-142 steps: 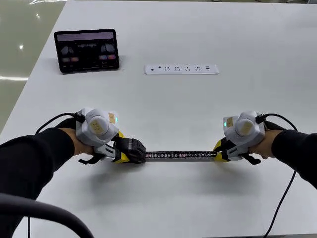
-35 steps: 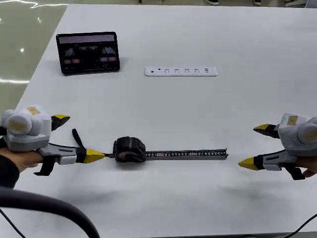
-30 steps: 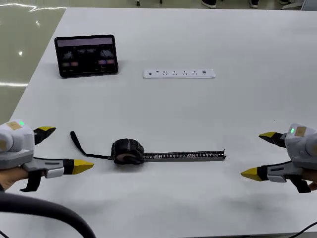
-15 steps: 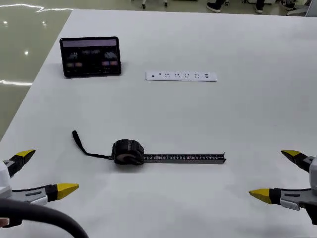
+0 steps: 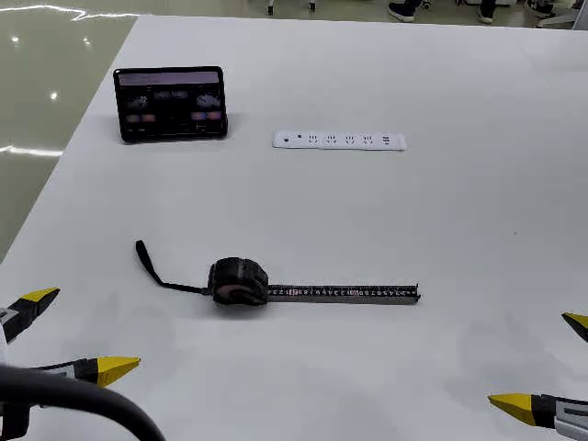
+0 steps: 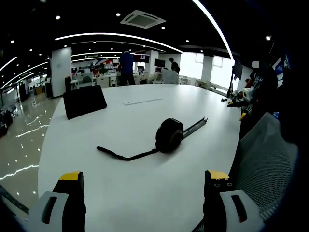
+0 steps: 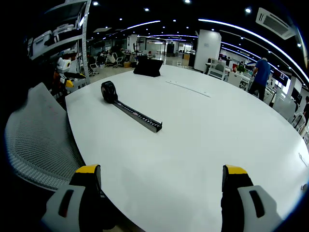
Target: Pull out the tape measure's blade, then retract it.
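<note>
White workbench (image 5: 478,211) in the head view carries the tape measure (image 5: 239,281) near its middle, its blade (image 5: 344,293) drawn out rightward and lying flat, the wrist strap (image 5: 156,271) trailing left. Behind stand a tablet (image 5: 171,102) and a power strip (image 5: 338,141). At the near corners the left gripper (image 5: 78,333) and right gripper (image 5: 544,363) sit well apart from the tape measure, jaws spread.

From the left gripper view, the tape measure lies ahead between its parted jaws, which hold nothing.

From the right gripper view, the blade's end points toward jaws spread wide, nothing held.

One tape measure (image 5: 239,281), one tablet (image 5: 171,102), one power strip (image 5: 338,141), two tongs: left tongs (image 5: 81,331), right tongs (image 5: 542,361)
</note>
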Demonstrator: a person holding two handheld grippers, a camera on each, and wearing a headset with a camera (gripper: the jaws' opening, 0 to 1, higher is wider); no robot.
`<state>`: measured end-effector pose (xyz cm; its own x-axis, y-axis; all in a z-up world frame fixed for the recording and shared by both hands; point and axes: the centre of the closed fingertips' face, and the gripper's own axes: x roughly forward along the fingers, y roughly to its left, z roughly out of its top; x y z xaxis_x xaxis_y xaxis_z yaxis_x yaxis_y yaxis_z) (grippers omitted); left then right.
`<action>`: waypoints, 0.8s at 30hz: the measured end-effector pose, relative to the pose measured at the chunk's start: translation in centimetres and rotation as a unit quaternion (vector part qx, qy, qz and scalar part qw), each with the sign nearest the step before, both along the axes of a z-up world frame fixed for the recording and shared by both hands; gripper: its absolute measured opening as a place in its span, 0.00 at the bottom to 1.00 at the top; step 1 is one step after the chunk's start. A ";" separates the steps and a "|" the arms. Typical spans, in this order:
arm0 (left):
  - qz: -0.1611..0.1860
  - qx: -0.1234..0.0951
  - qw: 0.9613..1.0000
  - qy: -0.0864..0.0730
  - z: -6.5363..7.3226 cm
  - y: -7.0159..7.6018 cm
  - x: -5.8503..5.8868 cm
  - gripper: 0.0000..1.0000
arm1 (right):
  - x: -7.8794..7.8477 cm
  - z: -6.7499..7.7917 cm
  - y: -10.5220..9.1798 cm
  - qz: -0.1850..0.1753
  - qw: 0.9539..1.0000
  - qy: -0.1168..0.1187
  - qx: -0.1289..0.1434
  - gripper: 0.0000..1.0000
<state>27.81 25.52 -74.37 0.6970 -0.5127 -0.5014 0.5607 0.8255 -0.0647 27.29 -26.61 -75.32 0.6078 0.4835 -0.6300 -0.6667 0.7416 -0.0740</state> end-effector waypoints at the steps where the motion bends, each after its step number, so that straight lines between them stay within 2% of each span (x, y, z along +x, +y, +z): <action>1: -0.001 -0.001 1.000 0.001 0.1 0.0 0.0 0.99 | 0.0 0.2 -0.2 -0.001 1.000 0.001 0.000 1.00; 9: -0.002 -0.001 1.000 -0.004 0.5 0.2 0.3 0.99 | -0.2 0.2 -0.5 0.006 1.000 0.007 -0.006 1.00; 18: -0.004 -0.002 1.000 0.008 0.5 0.0 -0.1 1.00 | -0.3 0.3 -0.8 0.016 1.000 0.008 -0.009 1.00; 24: -0.012 0.006 1.000 0.006 0.4 0.0 -0.2 1.00 | -0.1 0.2 -1.2 0.024 1.000 0.015 -0.010 1.00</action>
